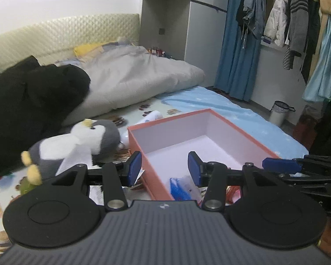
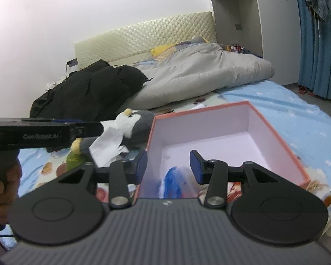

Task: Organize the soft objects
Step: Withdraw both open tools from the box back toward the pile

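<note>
Quilted cream padding is covering the headboard [image 2: 143, 37] behind a wide bed, where a puffy grey duvet [image 2: 198, 72] is lying rumpled beside a heap of black clothing [image 2: 88, 90]. Pale blue bedding [image 2: 298, 114] and a sheet printed with food pictures [image 1: 2, 201] are stretching across the mattress; grey cabinets [image 1: 196, 33], a blue curtain [image 1: 238, 55] and hanging garments [image 1: 298, 22] are filling the far side of the room.

A rectangular cardboard box [image 1: 158, 185], coral outside and white inside, is sitting open on the sheet, with a crinkly blue-and-clear plastic packet [image 1: 179, 187] lying in its near corner and the rest of its floor bare.

Just beside the box's left wall, a plush grey-and-white penguin [image 1: 94, 137] with yellow feet is lying on its side, with a crumpled white tissue [image 2: 109, 143] draped over its body.

Both black grippers with blue pads are hovering over the box's near end. The left gripper [image 1: 164, 169] is holding its jaws about half open, gripping nothing, with the box's left wall passing between them. The right gripper [image 2: 168, 169] is likewise half open and empty above the packet.
</note>
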`<action>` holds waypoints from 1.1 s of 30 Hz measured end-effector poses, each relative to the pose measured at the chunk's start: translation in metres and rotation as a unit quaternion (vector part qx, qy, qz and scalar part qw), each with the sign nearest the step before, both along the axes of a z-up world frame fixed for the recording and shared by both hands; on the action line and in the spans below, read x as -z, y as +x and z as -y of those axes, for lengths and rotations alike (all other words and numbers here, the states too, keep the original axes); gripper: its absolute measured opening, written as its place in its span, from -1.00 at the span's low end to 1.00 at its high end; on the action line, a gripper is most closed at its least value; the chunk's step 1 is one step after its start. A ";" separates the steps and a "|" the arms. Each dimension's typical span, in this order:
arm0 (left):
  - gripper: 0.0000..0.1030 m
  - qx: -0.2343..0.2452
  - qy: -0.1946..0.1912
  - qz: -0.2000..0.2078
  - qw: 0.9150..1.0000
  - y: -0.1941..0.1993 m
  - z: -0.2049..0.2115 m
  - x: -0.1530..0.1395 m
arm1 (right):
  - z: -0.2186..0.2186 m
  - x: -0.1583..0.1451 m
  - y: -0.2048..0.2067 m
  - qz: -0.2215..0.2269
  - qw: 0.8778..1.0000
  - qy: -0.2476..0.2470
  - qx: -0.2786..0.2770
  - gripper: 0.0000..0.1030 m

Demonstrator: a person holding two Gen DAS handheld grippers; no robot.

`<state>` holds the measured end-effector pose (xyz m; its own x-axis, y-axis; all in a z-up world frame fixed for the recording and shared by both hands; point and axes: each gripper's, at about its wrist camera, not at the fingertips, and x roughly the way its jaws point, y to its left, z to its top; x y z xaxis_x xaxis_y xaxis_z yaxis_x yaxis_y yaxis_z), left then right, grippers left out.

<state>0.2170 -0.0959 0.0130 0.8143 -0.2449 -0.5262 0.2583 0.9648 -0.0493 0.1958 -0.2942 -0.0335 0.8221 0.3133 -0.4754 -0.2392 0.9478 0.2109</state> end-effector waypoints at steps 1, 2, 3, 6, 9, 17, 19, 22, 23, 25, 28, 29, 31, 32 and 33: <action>0.02 -0.003 0.001 0.000 1.000 -0.006 -0.001 0.000 | -0.004 0.002 -0.005 -0.003 1.000 0.001 -0.001 -0.11; 0.02 -0.005 0.001 0.000 1.000 -0.013 -0.004 0.001 | -0.008 0.004 -0.009 -0.005 1.000 -0.001 -0.003 -0.11; 0.02 -0.007 0.000 0.000 1.000 -0.019 -0.006 0.002 | -0.012 0.005 -0.012 -0.007 1.000 -0.003 -0.004 -0.11; 0.02 -0.021 -0.018 -0.006 1.000 -0.038 -0.018 0.004 | -0.023 0.005 -0.023 -0.014 1.000 -0.006 -0.013 -0.11; 0.06 -0.043 -0.032 -0.006 0.999 -0.056 -0.031 0.008 | -0.033 0.002 -0.033 -0.016 1.000 -0.005 -0.019 -0.11; 0.13 -0.100 -0.054 -0.004 0.993 -0.097 -0.055 0.009 | -0.063 0.000 -0.046 -0.035 0.998 0.004 -0.060 -0.11; 0.14 -0.114 -0.060 -0.004 0.992 -0.107 -0.061 0.011 | -0.071 -0.001 -0.052 -0.032 0.997 -0.005 -0.068 -0.11; 0.14 -0.128 -0.069 -0.008 0.989 -0.118 -0.070 0.013 | -0.080 -0.001 -0.060 -0.038 0.996 -0.008 -0.075 -0.11; 0.14 -0.133 -0.073 -0.008 0.988 -0.123 -0.073 0.015 | -0.083 0.001 -0.064 -0.041 0.996 -0.009 -0.077 -0.11; 0.14 -0.144 -0.080 -0.014 0.986 -0.128 -0.082 0.021 | -0.089 0.004 -0.070 -0.041 0.996 -0.017 -0.080 -0.11; 0.14 -0.153 -0.090 -0.032 0.984 -0.131 -0.095 0.036 | -0.099 0.009 -0.072 -0.056 0.995 -0.017 -0.081 -0.11; 0.14 -0.156 -0.092 -0.037 0.983 -0.130 -0.098 0.040 | -0.102 0.010 -0.073 -0.058 0.994 -0.012 -0.087 -0.12; 0.14 -0.166 -0.099 -0.048 0.980 -0.124 -0.107 0.052 | -0.111 0.014 -0.072 -0.057 0.993 -0.016 -0.099 -0.12; 0.14 -0.171 -0.104 -0.055 0.978 -0.120 -0.110 0.058 | -0.116 0.018 -0.069 -0.060 0.992 -0.024 -0.104 -0.12; 0.14 -0.176 -0.113 -0.061 0.976 -0.115 -0.114 0.065 | -0.120 0.021 -0.066 -0.063 0.992 -0.029 -0.107 -0.12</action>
<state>0.1018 0.0185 -0.0521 0.8033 -0.0825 -0.5898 -0.1089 0.9533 -0.2817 0.1295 -0.1737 -0.0547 0.6728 0.4435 -0.5922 -0.4122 0.8894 0.1976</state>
